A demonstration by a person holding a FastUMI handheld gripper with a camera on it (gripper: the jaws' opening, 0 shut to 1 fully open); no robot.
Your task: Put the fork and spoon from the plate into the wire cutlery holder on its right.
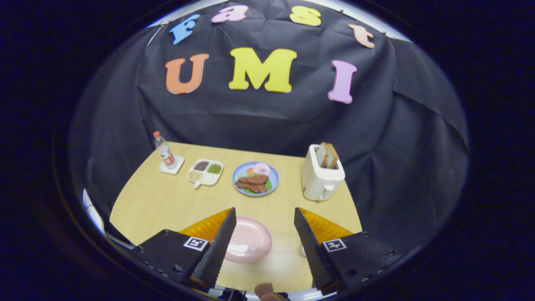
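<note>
Gripper (265, 217) wide open and empty above the pink plate (250, 242) at lower centre, no fork, spoon or holder that I can make out from here, so a blind descent risks grabbing nothing or nudging the plate.
</note>
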